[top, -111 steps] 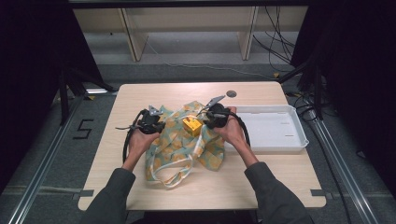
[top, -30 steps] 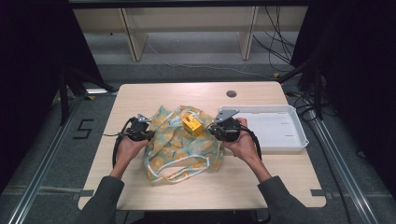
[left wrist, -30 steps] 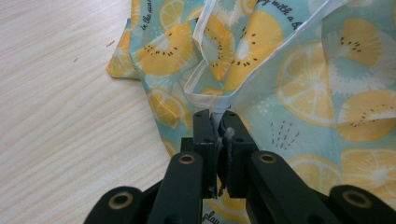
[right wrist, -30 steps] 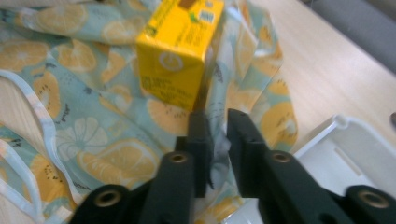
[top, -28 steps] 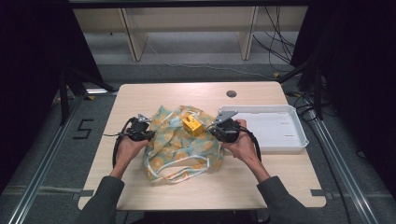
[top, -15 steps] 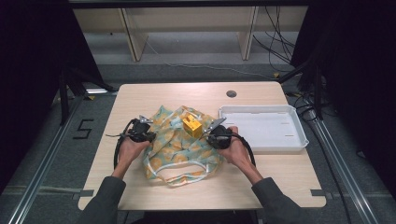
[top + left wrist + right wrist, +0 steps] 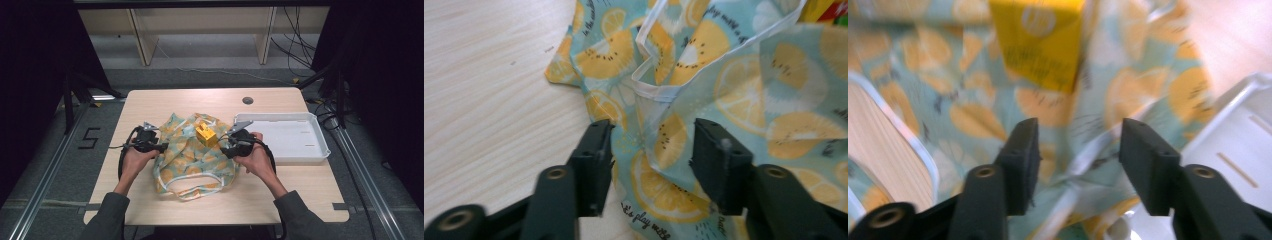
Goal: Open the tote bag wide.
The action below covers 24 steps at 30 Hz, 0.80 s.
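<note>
On the wooden counter (image 7: 150, 107) a lemon-print cloth bag (image 7: 192, 157) lies crumpled between the two hands, its white-edged handle loop toward the person. At its left edge sits the left hand-held gripper (image 7: 161, 147), pointing inward at the fabric; in the left gripper view its jaws have just been opening and stand apart, a fold of the bag (image 7: 704, 95) lying between them without either pad pressing on it. A small yellow box (image 7: 205, 134) rests on the upper middle of the bag, closer to the right side. The right hand-held gripper (image 7: 223, 148) is at the bag's right edge, just below and right of the box; its jaws have likewise just been opening and stand apart over the cloth (image 7: 968, 115), with the box (image 7: 1040, 40) ahead of them. A white tray (image 7: 305, 150) sits just beside the right hand, touching the bag's corner.
</note>
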Available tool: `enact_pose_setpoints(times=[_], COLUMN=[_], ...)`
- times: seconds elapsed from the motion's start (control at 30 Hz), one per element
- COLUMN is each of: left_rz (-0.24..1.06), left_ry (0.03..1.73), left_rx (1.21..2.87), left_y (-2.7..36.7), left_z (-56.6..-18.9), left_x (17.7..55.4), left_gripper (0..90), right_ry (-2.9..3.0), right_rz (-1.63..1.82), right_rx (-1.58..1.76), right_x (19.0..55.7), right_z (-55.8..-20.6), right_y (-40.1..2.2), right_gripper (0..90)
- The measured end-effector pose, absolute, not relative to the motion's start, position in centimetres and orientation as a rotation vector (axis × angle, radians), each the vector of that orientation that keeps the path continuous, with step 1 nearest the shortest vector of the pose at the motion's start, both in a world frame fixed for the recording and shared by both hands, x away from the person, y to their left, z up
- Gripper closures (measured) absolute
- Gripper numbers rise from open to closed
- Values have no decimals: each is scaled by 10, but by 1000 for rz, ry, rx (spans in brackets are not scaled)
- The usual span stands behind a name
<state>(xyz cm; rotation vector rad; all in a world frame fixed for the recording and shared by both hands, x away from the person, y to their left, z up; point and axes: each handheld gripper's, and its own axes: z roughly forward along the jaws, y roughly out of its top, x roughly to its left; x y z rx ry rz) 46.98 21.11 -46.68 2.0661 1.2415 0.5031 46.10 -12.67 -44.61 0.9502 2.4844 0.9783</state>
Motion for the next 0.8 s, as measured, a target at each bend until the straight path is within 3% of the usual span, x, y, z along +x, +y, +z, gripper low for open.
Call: enact_pose_setpoints(times=[0.13,0.4,0.8], left_rz=[524,526,480], left_ry=[1229,1133,1058], left_rx=[1991,2001,2014], left_y=[213,215,211], left_z=[-453,-434,-447], left_x=[459,423,360], left_gripper=[406,382,367], right_ry=[2424,2405,2486], right_rz=[1109,1218,1197], right_rx=[947,864,816], right_x=[461,462,471], right_z=[-431,-407,-417], right_y=[-135,-142,-104], right_gripper=[411,441,413])
